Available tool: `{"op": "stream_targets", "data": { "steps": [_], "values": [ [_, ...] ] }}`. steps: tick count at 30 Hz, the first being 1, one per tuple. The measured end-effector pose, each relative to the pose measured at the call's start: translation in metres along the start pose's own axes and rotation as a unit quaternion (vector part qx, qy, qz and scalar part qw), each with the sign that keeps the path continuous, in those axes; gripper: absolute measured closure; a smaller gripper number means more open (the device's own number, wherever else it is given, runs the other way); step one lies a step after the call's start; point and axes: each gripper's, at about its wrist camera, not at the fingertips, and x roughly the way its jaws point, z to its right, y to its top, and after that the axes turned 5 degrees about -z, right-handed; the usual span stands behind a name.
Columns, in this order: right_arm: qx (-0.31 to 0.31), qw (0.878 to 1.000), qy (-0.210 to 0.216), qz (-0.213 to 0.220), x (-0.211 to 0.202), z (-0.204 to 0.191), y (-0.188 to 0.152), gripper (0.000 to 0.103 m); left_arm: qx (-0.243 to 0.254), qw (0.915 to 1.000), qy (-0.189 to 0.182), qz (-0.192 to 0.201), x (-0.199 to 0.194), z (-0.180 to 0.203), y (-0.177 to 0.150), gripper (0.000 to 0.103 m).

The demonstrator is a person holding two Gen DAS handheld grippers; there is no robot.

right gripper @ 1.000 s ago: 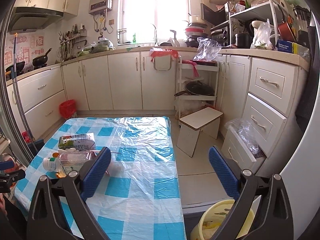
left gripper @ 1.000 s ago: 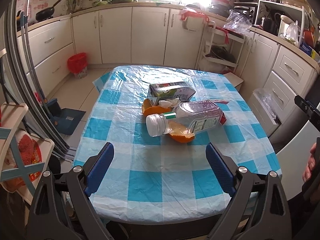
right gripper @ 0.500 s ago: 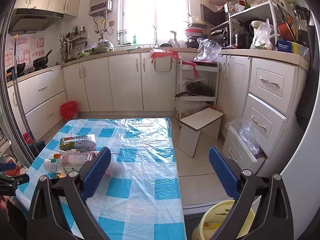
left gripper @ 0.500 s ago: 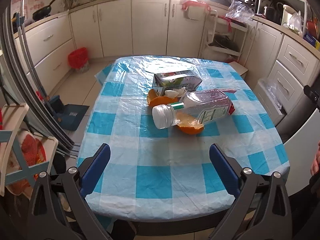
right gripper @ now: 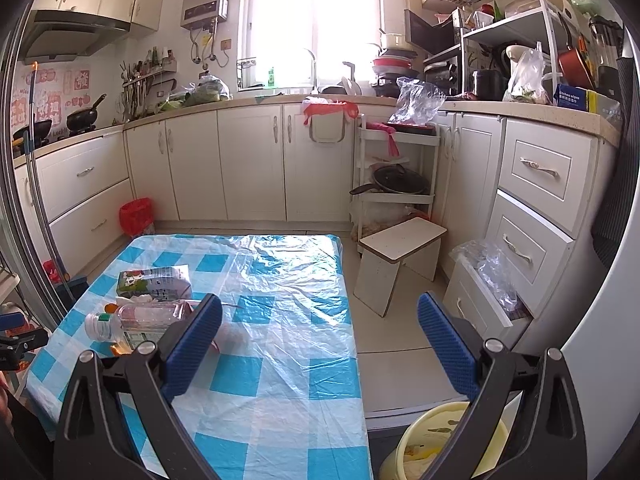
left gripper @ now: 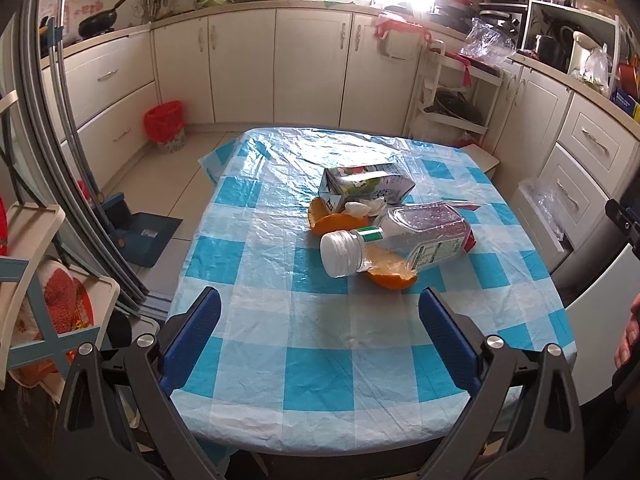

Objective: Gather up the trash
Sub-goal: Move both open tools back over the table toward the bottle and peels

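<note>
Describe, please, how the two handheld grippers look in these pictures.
The left gripper and the right gripper look alike: two black skeletal arms with triangular cutouts and silver bolts, each ending in a blue pad with fine ribbed texture. No cables or markings are visible.

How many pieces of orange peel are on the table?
2 that I can see. One orange peel lies beside the carton; the other orange peel sits partly under the plastic bottle. More could be hidden beneath the pile.
</note>
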Motion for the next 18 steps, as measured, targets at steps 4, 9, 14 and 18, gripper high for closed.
{"op": "stream_targets", "data": {
  "steps": [4,9,14,18],
  "values": [
    [0.000,1.000,0.001,0.000,0.0003,-0.0004,-0.0001,0.009,-0.027,0.9996,0.001,-0.006,0.0004,-0.0099,-0.0003,0.008],
    [-0.005,1.000,0.000,-0.001,0.0015,-0.0009,-0.0012,0.009,-0.028,0.9996,-0.006,-0.006,0.0006,-0.0095,-0.0020,0.008],
    [-0.009,1.000,0.000,-0.001,0.0020,-0.0012,-0.0035,0.009,-0.029,0.9995,-0.014,0.005,-0.0026,-0.0074,-0.0021,0.008],
    [-0.012,1.000,0.001,-0.001,0.0017,-0.0026,-0.0039,0.009,-0.028,0.9996,-0.008,0.007,-0.0022,-0.0074,-0.0023,0.008]
  ]
}}
